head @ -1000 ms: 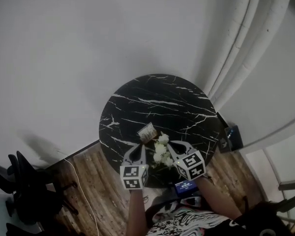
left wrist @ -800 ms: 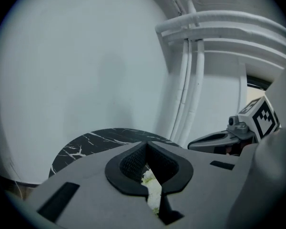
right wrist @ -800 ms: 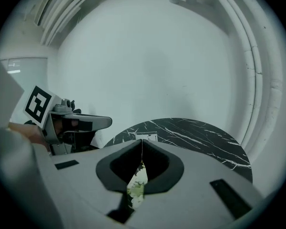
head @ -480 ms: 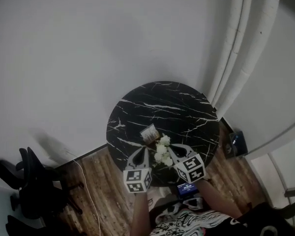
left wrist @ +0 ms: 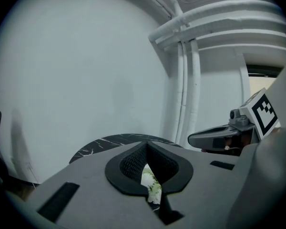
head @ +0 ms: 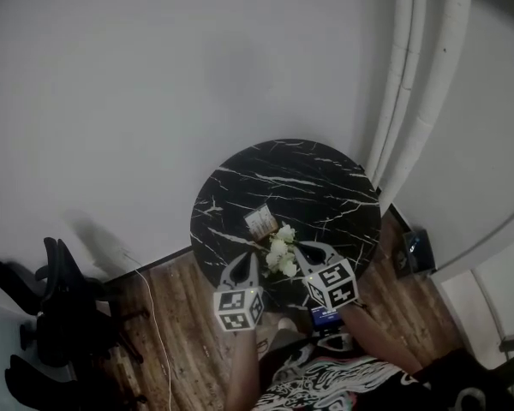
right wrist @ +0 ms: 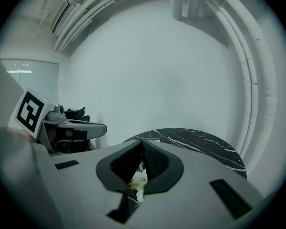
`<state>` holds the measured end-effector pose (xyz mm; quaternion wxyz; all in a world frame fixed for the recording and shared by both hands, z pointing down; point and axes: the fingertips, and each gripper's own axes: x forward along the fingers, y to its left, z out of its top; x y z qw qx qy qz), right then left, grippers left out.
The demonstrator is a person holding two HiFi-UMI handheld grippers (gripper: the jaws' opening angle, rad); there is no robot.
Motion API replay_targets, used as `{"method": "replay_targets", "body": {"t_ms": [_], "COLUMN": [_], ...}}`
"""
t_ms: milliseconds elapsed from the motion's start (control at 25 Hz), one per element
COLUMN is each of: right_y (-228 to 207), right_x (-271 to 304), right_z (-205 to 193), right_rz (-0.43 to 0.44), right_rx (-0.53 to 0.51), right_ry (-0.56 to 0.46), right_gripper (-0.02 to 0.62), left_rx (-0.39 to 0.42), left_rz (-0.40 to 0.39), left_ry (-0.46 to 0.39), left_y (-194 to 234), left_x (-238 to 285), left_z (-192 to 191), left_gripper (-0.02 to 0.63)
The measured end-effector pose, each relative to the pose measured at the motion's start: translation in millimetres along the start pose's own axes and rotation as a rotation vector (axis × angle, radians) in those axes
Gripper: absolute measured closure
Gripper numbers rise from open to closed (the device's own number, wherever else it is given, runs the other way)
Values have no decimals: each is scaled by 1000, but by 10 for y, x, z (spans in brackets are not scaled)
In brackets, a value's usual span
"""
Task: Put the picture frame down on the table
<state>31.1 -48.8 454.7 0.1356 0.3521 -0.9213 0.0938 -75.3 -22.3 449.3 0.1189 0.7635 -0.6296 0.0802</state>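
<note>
Hovering by the table (head: 325, 187), left tool (head: 243, 262) and right tool (head: 304, 251) closed, empty; picture frame (head: 260, 222) on it.

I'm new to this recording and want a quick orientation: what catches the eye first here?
The round black marble table with white veins stands out against the pale wall. A small picture frame and a bunch of white flowers sit towards its near edge. Just in front, the left gripper and right gripper hover, both shut and empty.
</note>
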Motion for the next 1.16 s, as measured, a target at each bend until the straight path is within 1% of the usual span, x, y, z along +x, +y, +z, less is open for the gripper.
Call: {"method": "replay_targets", "body": {"t_ms": [160, 320, 600, 840, 1160], "right_y": [-51, -51, -61, 5, -23], "right_x": [-102, -149, -165, -123, -63], "right_z": [105, 78, 87, 65, 44], "right_rz": [-12, -7, -2, 20, 23], "right_rx": [-15, -31, -36, -40, -29], "right_ry": [-26, -22, -29, -24, -14], "right_gripper": [577, 578, 578, 577, 577], "left_rx": [10, 34, 37, 31, 22], "left_rz": [10, 13, 9, 21, 21], "left_ry": [-27, -35, -25, -15, -8], "left_y": [-50, -114, -162, -90, -54], "left_x": [-34, -31, -1, -14, 23], "left_z": [113, 142, 134, 105, 81], "left_gripper": [592, 592, 592, 592, 592]}}
